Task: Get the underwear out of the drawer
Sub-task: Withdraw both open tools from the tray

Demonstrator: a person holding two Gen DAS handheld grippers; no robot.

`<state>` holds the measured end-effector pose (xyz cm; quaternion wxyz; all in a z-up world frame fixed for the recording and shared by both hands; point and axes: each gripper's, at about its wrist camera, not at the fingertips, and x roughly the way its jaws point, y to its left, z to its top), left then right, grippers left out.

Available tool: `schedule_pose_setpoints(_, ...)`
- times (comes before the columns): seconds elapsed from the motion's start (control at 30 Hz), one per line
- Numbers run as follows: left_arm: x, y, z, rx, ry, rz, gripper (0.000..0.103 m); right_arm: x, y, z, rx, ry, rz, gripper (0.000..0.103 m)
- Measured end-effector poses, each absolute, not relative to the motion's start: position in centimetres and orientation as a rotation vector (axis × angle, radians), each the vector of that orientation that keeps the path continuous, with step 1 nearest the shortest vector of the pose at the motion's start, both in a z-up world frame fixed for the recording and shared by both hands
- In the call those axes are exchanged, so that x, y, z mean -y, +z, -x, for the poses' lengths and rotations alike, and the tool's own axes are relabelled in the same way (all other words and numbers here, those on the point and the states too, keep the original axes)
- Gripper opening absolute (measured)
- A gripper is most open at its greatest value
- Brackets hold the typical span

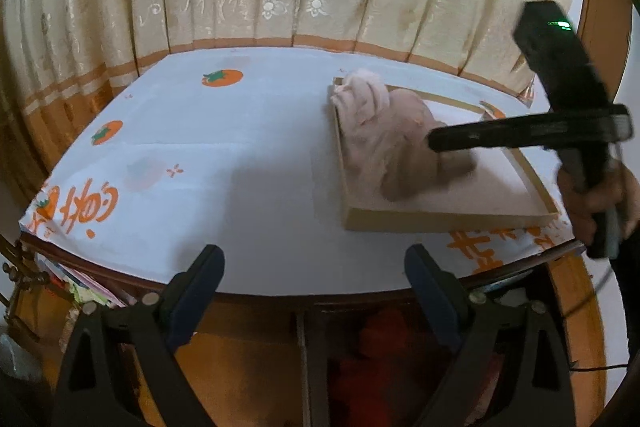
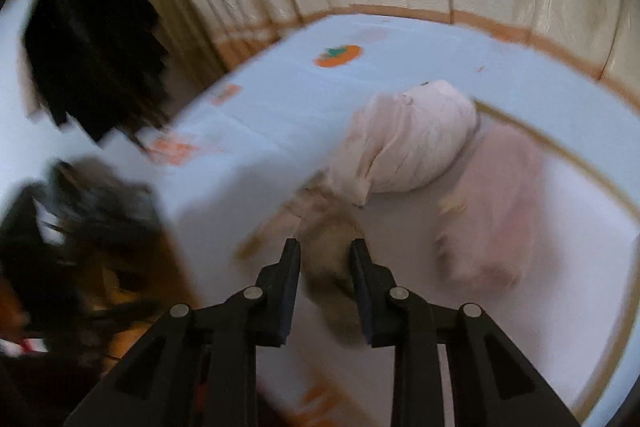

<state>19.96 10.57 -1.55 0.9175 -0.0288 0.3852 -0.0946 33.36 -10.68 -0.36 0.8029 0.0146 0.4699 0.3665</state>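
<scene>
Pink underwear (image 2: 404, 147) lies heaped in the shallow drawer (image 1: 448, 217), and your right gripper (image 2: 325, 249) is clamped on its near fold. Your left gripper (image 1: 314, 259) hangs spread apart, empty, over the table's near edge.

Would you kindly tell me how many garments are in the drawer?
3: a pale bundle on the far-left rim of the drawer, a pink one on its floor, a beige one gripped by the right gripper. More may hide underneath.
</scene>
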Motion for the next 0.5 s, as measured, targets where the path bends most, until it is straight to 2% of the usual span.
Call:
schedule_pose_setpoints(0.2,-10.2,-1.8,-18.3,-0.785,-0.2,0.024,0.093,12.6,0.9,-27.0,-1.014,0.925,-0.17,0.028)
schedule_pose_setpoints(0.4,-11.0,-3.0,-17.8,-0.825,-0.178,0.049,0.093,12.9,1.4,-22.6,-0.902,0.805,0.02,0.029)
schedule_pose_setpoints(0.43,-11.1,-3.0,-17.8,-0.824,-0.172,0.06,0.093,12.6,1.5,-22.8,-0.877,0.758,0.071,0.033)
schedule_pose_setpoints(0.47,-11.2,-3.0,-17.8,-0.823,-0.172,0.069,0.093,12.3,1.5,-23.3,-0.855,0.71,0.113,0.049)
schedule_pose_setpoints(0.5,-11.3,-3.0,-17.7,-0.821,-0.175,0.082,0.093,12.1,1.4,-24.1,-0.84,0.68,0.128,0.059)
